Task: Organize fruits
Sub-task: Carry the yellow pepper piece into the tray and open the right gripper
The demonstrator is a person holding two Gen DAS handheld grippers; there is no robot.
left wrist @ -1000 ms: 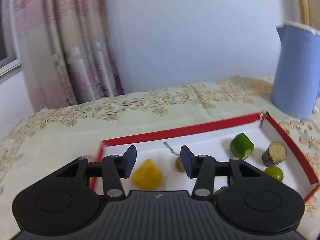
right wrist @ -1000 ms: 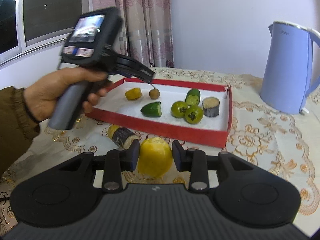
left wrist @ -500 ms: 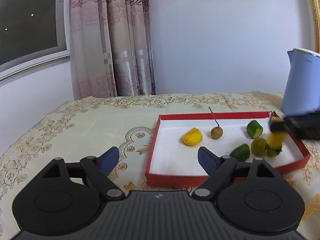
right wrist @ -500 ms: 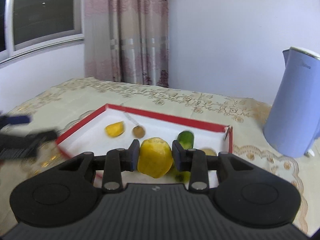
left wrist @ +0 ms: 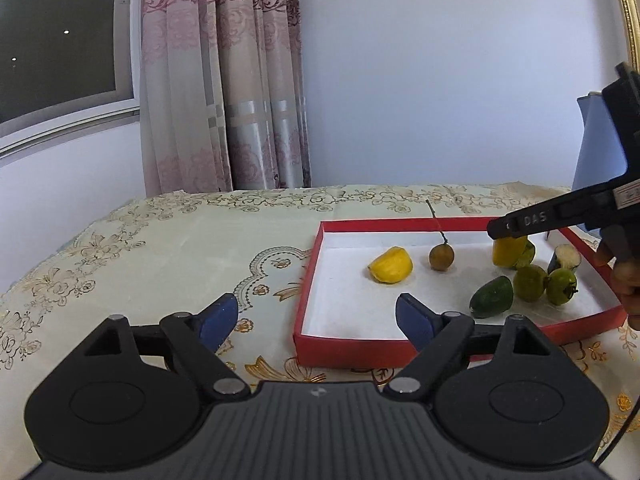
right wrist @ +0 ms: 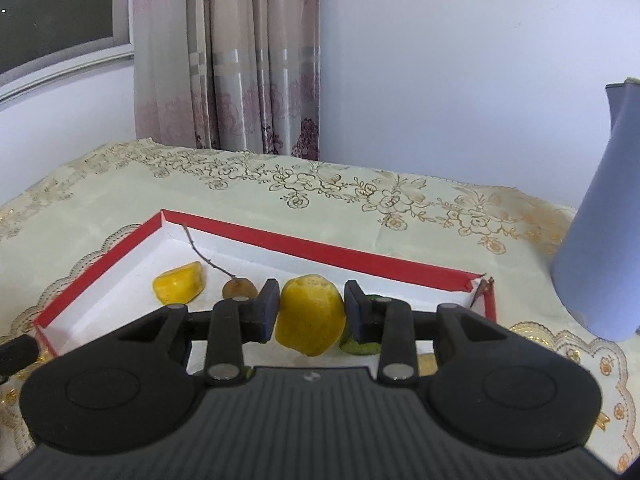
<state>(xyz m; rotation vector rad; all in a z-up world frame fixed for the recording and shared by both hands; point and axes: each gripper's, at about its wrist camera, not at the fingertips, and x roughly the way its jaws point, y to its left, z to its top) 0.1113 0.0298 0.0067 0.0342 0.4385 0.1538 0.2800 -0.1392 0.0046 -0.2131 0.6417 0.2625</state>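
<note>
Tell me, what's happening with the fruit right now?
Right gripper shut on yellow fruit, over red tray. Left gripper open, empty. Nothing blocking.

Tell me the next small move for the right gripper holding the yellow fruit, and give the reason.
Probably lower it a little and open the jaws. The right gripper is shut on the yellow fruit, which already hangs over the red tray, among the green fruits. White floor beside the brown stemmed fruit looks free. The left gripper is open, holds nothing and stands outside the tray.
</note>
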